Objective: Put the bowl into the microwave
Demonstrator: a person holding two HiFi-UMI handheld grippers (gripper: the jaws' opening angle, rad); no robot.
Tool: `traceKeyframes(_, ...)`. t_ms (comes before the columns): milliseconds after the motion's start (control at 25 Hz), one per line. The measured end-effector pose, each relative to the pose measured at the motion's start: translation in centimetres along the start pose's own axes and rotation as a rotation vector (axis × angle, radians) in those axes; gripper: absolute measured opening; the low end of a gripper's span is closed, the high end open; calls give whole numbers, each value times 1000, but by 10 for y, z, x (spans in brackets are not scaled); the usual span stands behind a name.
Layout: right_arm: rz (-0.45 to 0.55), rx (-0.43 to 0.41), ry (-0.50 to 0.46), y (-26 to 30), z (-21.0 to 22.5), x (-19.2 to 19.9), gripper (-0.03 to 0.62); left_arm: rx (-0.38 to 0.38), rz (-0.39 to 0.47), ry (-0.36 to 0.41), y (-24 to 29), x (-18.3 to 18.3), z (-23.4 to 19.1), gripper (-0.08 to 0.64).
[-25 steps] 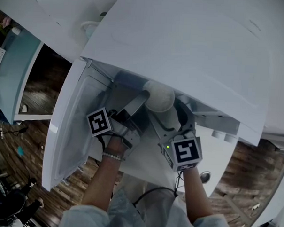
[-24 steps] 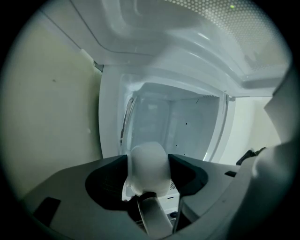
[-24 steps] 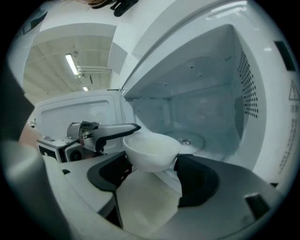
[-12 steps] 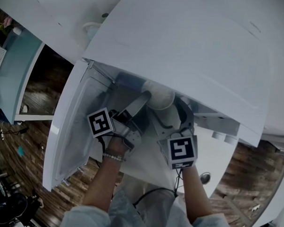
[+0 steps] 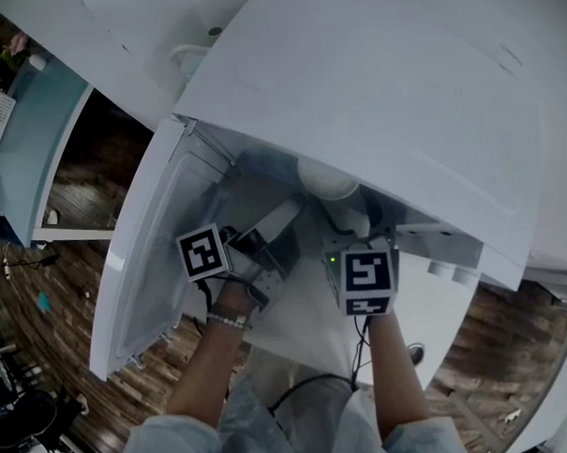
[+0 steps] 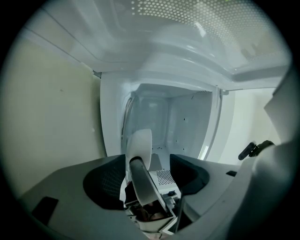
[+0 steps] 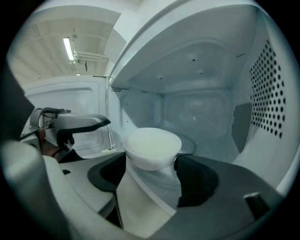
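Observation:
The white bowl (image 7: 152,147) sits between the jaws of my right gripper (image 7: 153,161), which is shut on it. The bowl is at the mouth of the white microwave's cavity (image 7: 197,112). In the head view the bowl (image 5: 328,181) is half hidden under the microwave top (image 5: 383,103), with the right gripper (image 5: 340,214) just behind it. My left gripper (image 5: 282,225) is level beside the open door (image 5: 146,252), at the left of the opening. Its jaws have just opened wider and then eased back a little. Nothing is between them, and the left gripper (image 6: 147,168) faces the cavity.
The microwave door hangs open to the left over a wood floor (image 5: 65,286). A round white dish (image 5: 188,55) stands on the counter behind the microwave. Perforated vent holes (image 7: 269,89) line the cavity's right wall. A turquoise cabinet (image 5: 20,134) stands at the far left.
The right gripper has pushed the bowl further in under the microwave top, so less of the bowl shows in the head view. The left gripper has barely shifted.

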State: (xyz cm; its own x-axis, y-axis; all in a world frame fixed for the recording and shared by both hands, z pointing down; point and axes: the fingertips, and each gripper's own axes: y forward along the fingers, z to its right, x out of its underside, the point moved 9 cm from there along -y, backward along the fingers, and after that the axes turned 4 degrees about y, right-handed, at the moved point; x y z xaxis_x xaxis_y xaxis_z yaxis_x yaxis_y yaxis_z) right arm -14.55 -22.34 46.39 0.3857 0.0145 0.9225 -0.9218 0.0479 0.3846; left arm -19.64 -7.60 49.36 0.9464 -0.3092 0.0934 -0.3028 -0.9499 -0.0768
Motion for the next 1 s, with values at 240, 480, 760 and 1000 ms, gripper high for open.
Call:
traceKeyframes(240, -24, 51, -19, 8, -1, -5, 345, -7, -3, -2, -10, 8, 1, 287)
traceKeyframes(480, -48, 96, 19, 18, -1, -10, 347, -33, -40, 26, -19, 12, 5, 278)
traceKeyframes(760, -80, 117, 26, 28, 4, -16, 354, -47, -72, 43, -27, 18, 8, 275)
traceKeyframes(1000, -98, 109, 63, 31, 7, -15, 391, -56, -100, 49, -32, 24, 10, 260)
